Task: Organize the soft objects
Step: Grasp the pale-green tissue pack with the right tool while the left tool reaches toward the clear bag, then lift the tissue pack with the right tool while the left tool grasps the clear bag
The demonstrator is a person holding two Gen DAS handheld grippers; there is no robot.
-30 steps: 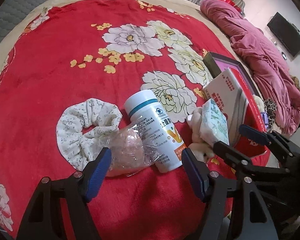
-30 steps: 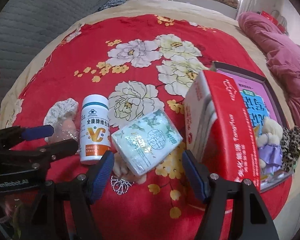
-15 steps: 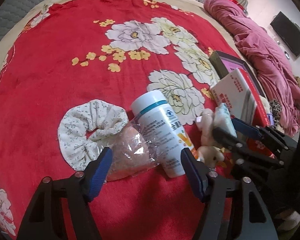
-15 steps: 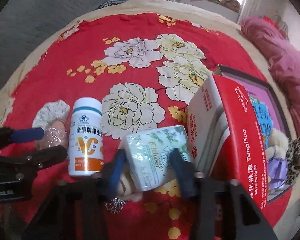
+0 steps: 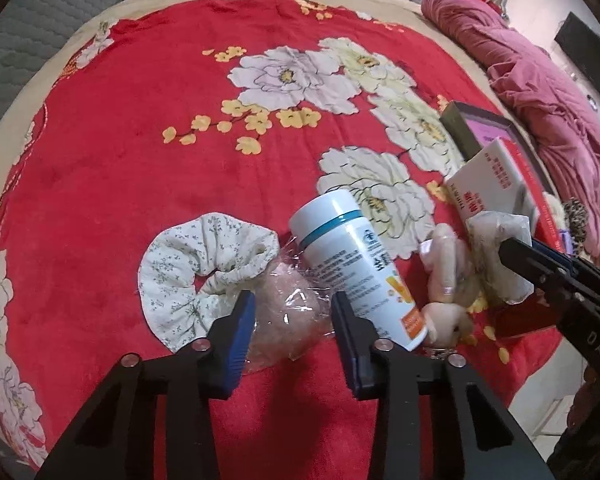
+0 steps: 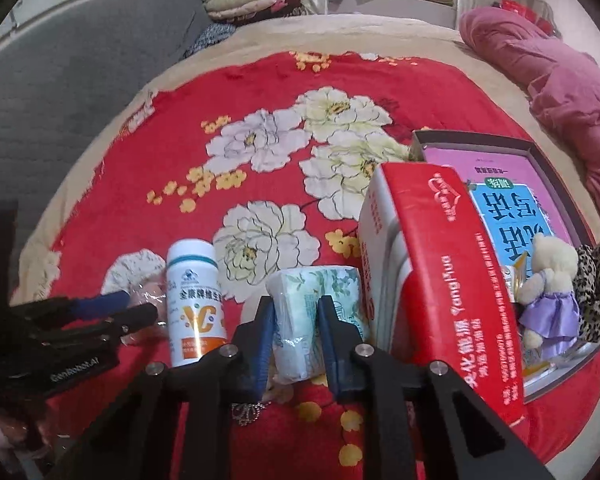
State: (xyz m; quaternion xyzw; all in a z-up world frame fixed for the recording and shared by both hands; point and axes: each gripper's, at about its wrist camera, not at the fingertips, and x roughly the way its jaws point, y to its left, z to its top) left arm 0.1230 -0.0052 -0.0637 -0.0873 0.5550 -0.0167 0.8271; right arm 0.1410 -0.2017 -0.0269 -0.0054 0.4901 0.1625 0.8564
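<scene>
- The open tray (image 6: 538, 148) at the right side of the bed already holds a small teddy in a purple dress (image 6: 550, 280) and a leopard-print scrunchie (image 6: 598, 288), so I judge that part of the sorting is done.
- The right tongs (image 6: 296, 334) are clamped on the tissue pack (image 6: 320, 292); the blue pads press its sides and the pack looks squeezed. It sits just beside the red carton (image 6: 440, 264), and whether it is lifted from the red floral blanket (image 5: 140, 120) I cannot tell.
- The left tongs (image 5: 292, 328) stand apart around the pink puff in clear wrap (image 5: 288, 312); the pads are at both sides of it, but no squeeze is visible, so I judge that this grasp is not yet made.
- On the blanket remain the white floral scrunchie (image 5: 196, 272), touching the wrapped puff, and a small pink plush toy (image 5: 446, 280) between the white bottle (image 5: 356, 264) and the tissue pack.
- The bottle and the carton are hard things, so probably they stay where they are.
- By my estimate the task is near the middle: two soft things are stored and four are outside the tray, one of them gripped.
</scene>
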